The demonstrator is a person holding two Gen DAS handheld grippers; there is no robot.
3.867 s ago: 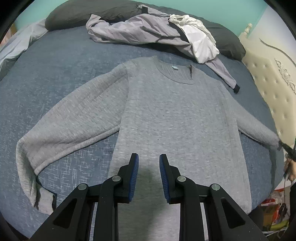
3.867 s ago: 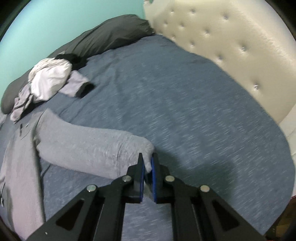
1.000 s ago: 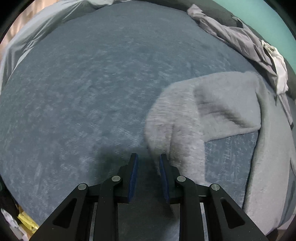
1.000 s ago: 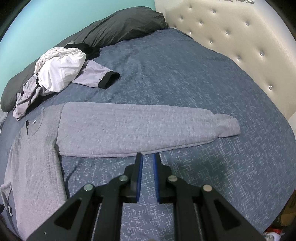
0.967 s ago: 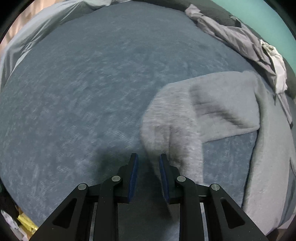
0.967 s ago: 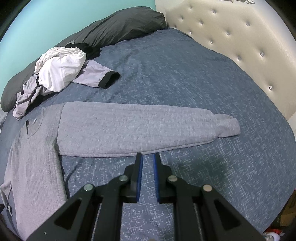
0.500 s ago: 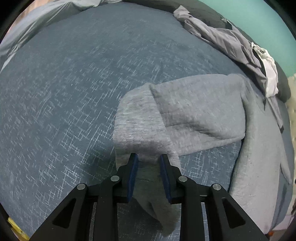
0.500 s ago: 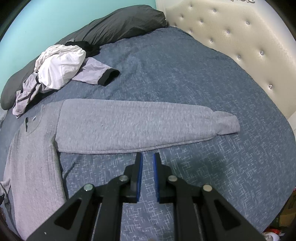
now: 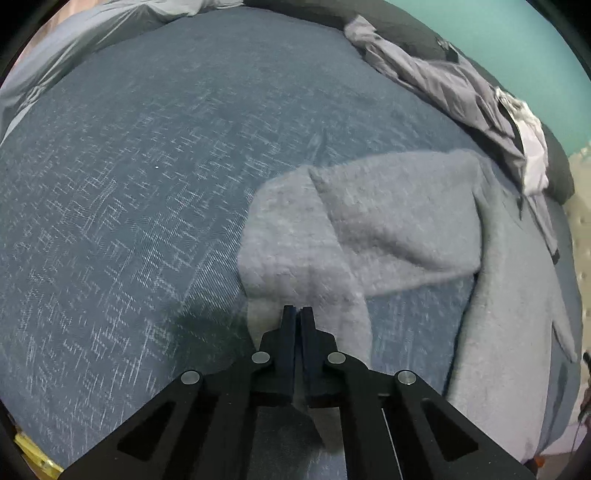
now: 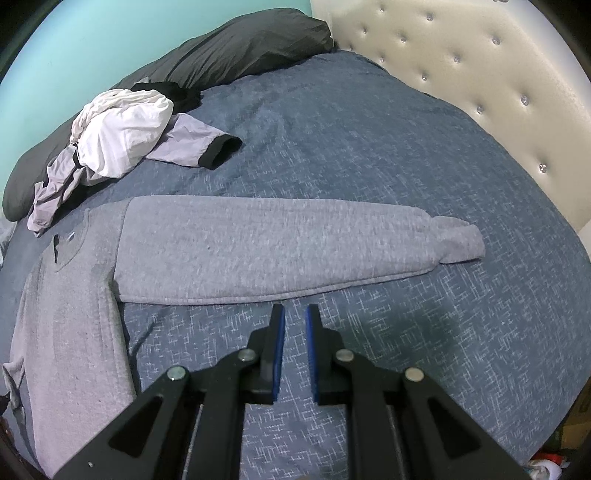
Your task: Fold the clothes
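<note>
A grey sweater (image 10: 70,314) is spread on the bed (image 10: 369,147). Its doubled-back sleeve (image 9: 332,236) is clamped by the left tongs (image 9: 298,314), the cloth pinched between shut fingers, with the body lying away to the right. The right tongs (image 10: 293,312) are held slightly apart and empty, just beside the other sleeve (image 10: 277,243), whose long axis runs crosswise toward the headboard edge.

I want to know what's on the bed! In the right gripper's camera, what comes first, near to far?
right gripper → grey sweater sleeve → white garment → dark pillow → teal wall
</note>
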